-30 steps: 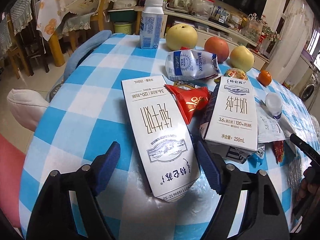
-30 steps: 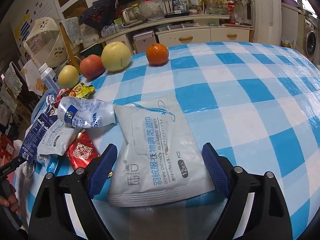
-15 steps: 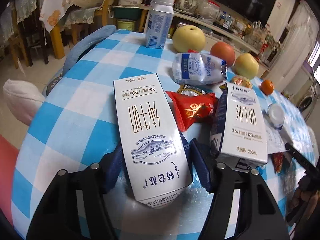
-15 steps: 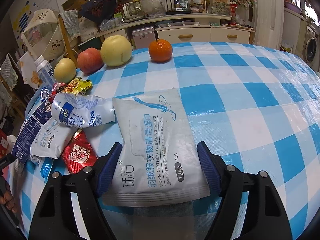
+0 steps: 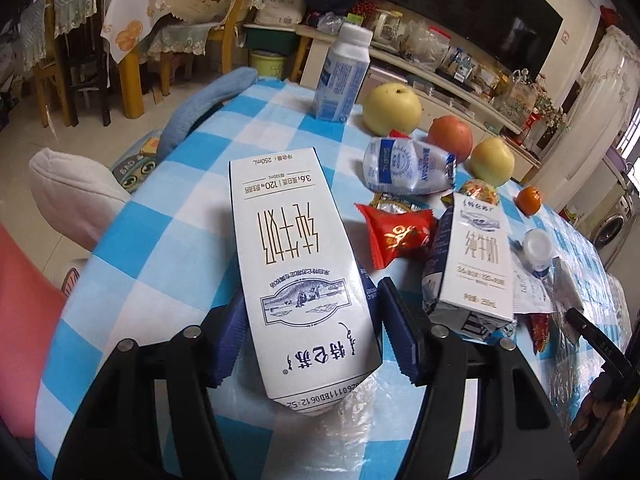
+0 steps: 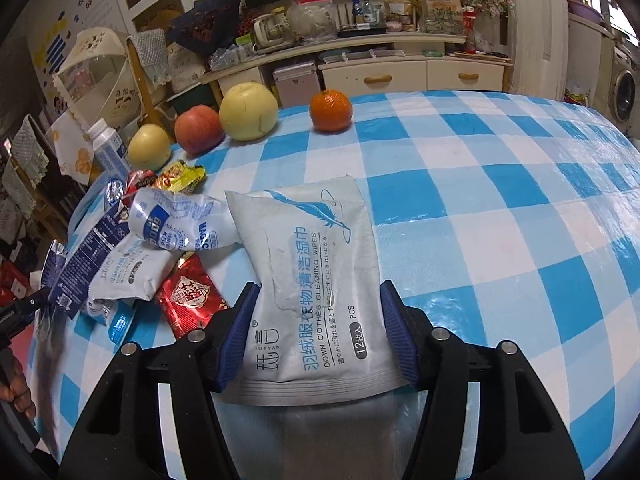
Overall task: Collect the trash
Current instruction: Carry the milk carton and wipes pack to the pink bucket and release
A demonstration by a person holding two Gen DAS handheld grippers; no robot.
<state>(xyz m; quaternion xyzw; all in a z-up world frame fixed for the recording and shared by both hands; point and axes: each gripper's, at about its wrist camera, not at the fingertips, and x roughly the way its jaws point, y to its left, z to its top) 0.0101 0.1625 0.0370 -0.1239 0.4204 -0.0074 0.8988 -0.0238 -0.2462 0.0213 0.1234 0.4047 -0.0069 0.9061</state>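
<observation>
A table covered in a blue-and-white checked cloth (image 6: 500,184) under clear plastic film fills both wrist views. The left gripper (image 5: 310,328) has its blue pads clamped on the sides of a white milk carton (image 5: 292,268) that lies lengthwise between them, tilted up off the cloth. Beside it lie a red snack wrapper (image 5: 396,232), a second, crushed milk carton (image 5: 476,264), and a crumpled blue-and-white pouch (image 5: 408,166). The right gripper (image 6: 316,332) is closing on a flat grey pack of cleaning wipes (image 6: 316,280) that rests on the cloth; both pads touch its edges and the pack is pinched narrower there. At the table's far side sit two yellow pears (image 6: 248,112), a red apple (image 6: 198,128), an orange (image 6: 331,110) and an upright small milk bottle (image 5: 342,76). Behind the table, a long cream sideboard (image 6: 400,72) is crowded with jars and bags, a washing machine (image 6: 622,94) stands at the right, and wooden chairs (image 5: 80,52) draped with lace cloths stand on a pale tiled floor.
</observation>
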